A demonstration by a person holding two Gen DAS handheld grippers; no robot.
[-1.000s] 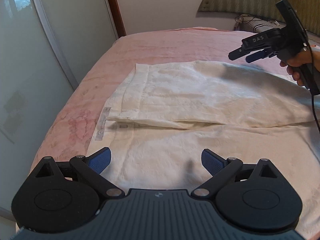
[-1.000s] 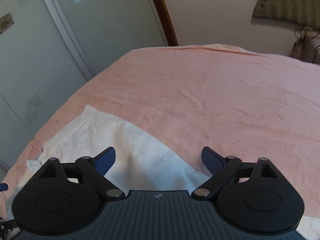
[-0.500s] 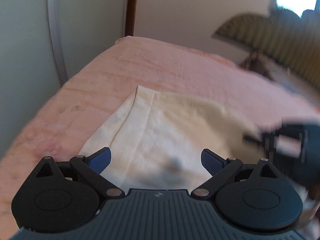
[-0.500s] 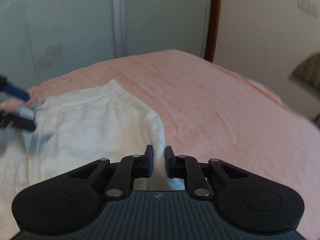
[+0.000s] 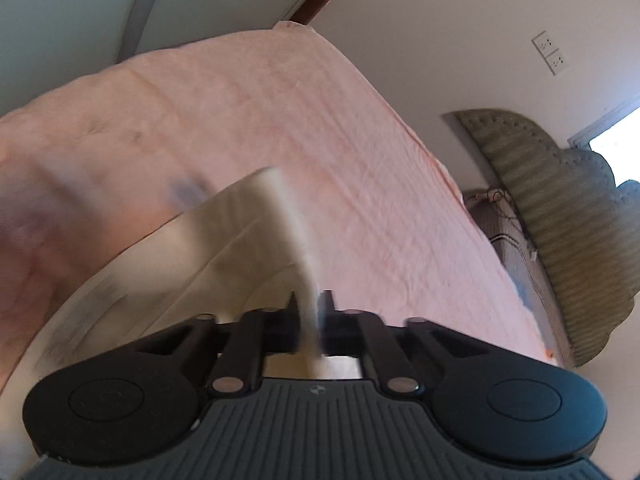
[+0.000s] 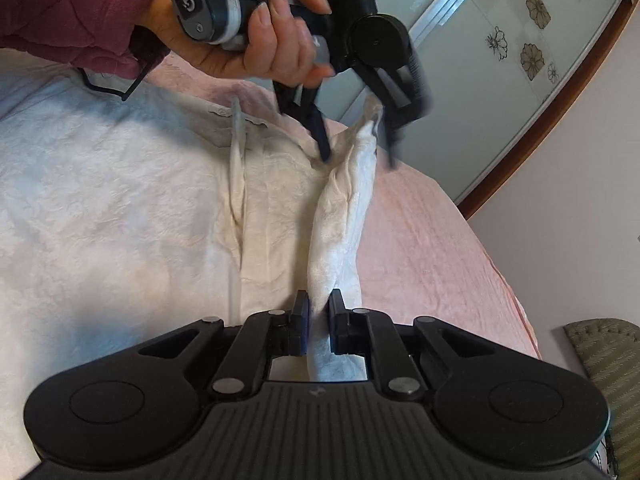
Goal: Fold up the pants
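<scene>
A pink bedspread covers the bed ahead of the tool. Beyond it stands a frosted sliding door printed with flowers, framed in brown wood. To the tool's right sit a green padded headboard and a wall socket.

Daylight enters from a blown-out window at the right edge of the left wrist view. Motion blur smears the white pants there. The right wrist view is sharper, with soft shadow at lower left. Fisheye bends edges, corners vignette dark.
</scene>
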